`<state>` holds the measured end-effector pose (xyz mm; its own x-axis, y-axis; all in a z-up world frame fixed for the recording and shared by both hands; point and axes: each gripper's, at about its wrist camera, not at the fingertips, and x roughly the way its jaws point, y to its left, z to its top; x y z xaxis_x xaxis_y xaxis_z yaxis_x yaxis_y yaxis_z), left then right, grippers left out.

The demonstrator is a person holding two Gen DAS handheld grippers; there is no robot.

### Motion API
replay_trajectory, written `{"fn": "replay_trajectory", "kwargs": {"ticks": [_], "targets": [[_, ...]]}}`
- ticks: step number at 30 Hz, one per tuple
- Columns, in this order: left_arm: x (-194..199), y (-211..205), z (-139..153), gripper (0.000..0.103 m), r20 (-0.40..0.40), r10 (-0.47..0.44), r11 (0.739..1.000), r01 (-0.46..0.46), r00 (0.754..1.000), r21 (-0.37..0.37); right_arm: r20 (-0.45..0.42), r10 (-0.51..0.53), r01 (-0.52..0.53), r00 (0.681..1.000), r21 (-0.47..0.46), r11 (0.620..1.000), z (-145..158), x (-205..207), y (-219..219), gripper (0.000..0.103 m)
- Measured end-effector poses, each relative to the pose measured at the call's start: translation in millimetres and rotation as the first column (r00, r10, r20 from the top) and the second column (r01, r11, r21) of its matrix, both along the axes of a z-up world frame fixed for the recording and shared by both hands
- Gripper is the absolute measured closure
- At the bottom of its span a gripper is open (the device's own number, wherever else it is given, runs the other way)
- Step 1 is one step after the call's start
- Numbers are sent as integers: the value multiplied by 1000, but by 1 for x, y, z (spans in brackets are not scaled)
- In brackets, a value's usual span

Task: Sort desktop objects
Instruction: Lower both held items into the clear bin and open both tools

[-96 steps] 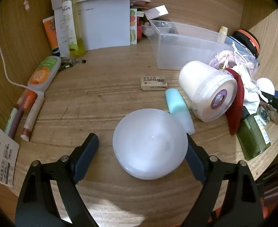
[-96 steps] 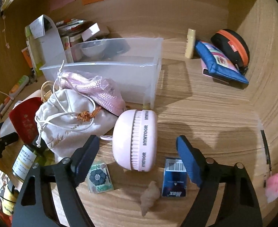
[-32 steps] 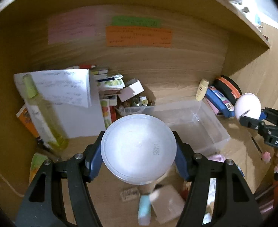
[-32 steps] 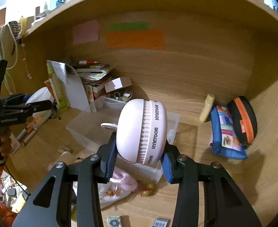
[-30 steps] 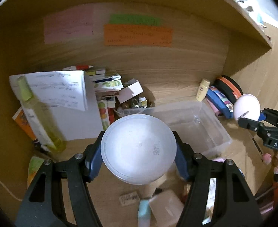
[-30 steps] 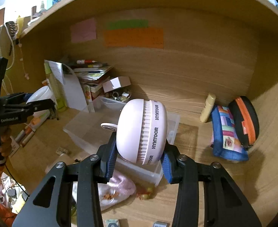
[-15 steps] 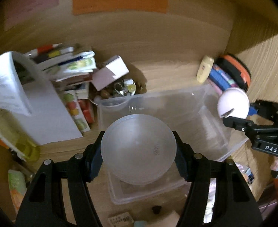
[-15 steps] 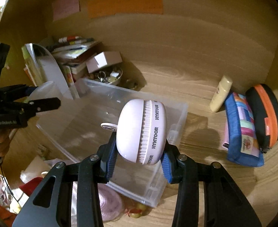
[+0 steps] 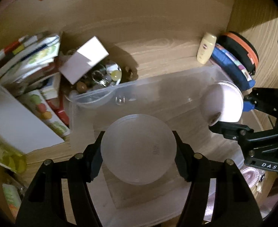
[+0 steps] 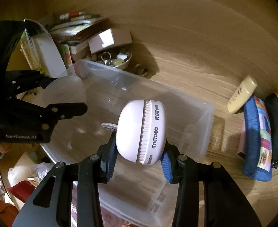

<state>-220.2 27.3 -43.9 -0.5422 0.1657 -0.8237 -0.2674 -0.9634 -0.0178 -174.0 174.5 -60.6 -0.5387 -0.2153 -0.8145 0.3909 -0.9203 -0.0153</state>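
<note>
Two pairs of tongs hang over one clear plastic bin (image 9: pixel 157 98), each already loaded. The left tongs (image 9: pixel 138 152) are closed on a frosted round container (image 9: pixel 138 149), its domed face toward the camera and the pads pressing at 3 and 9 o'clock on its rim. The right tongs (image 10: pixel 140 156) pinch a white round device (image 10: pixel 141 131), lettered around its ribbed seam, by its two flat sides, so its seam runs from 12 to 6 o'clock.

Seen from the left wrist, the bin floor lies straight ahead and below the container, and the bin's long axis runs from 9 toward 3 o'clock; the right tongs (image 9: pixel 231 116) enter at 3 o'clock over the bin's end. From the right wrist, the left tongs (image 10: pixel 67 96) sit at 9 o'clock above the opposite end. Both loads appear clear of the walls and not yet on the bin floor. Likely next is lowering and letting go, each at its own end.
</note>
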Motion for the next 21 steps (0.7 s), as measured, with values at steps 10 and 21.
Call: {"fn": "replay_trajectory", "kwargs": {"ticks": [10,21], "targets": [[-11,9,-15,38,32,-39,998,41,999,-47,53,34,-39,998,95,995,-14,-10,-14,66],[-14,10,-14,38,23,-54,997,56,998,-50,87,40,-51,995,132,990,-22,-18,-20,65]]}}
